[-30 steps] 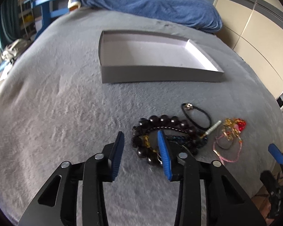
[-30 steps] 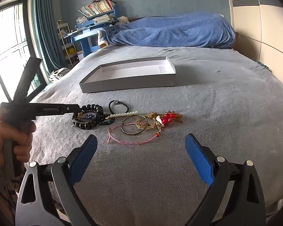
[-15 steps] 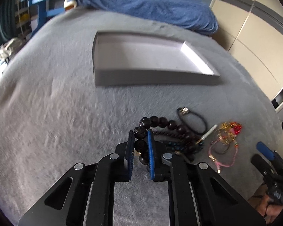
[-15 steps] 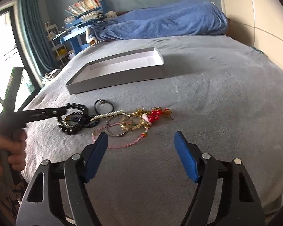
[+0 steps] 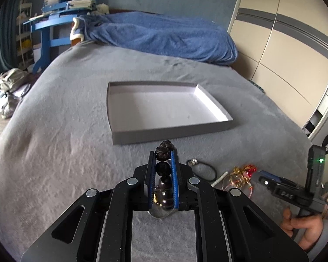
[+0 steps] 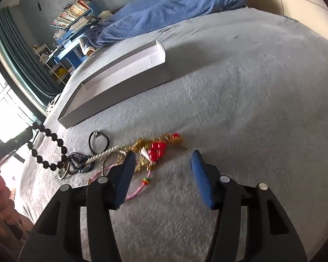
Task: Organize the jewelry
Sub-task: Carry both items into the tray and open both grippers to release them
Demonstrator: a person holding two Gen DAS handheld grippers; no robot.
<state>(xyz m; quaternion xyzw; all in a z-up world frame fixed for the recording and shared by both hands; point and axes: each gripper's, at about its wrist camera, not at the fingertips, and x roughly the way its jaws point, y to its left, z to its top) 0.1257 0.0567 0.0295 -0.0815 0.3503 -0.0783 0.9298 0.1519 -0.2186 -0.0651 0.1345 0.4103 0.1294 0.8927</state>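
Note:
My left gripper [image 5: 163, 152] is shut on a black bead bracelet [image 5: 163, 168] and holds it above the grey bed, short of the empty grey box [image 5: 164, 107]. In the right wrist view the bracelet [image 6: 48, 148] hangs as a loop from the left gripper at the left edge. My right gripper [image 6: 163, 159] is open and empty, low over a red and gold ornament [image 6: 157, 148]. A black hair tie [image 6: 98, 140], a pearl strand [image 6: 102, 154], dark blue beads [image 6: 78, 162] and a pink cord [image 6: 137, 188] lie beside it. The box [image 6: 120, 76] stands behind them.
A blue blanket [image 5: 164, 37] lies at the head of the bed. A blue desk [image 5: 54, 24] with books stands at the back left. Wardrobe doors [image 5: 284, 43] run along the right. The bed's near edge [image 6: 26, 207] drops off by the hand at the left.
My left gripper closed on the black bead bracelet and lifted it off the pile toward the box. My right gripper came down and forward, tilted, toward the red and gold ornament.

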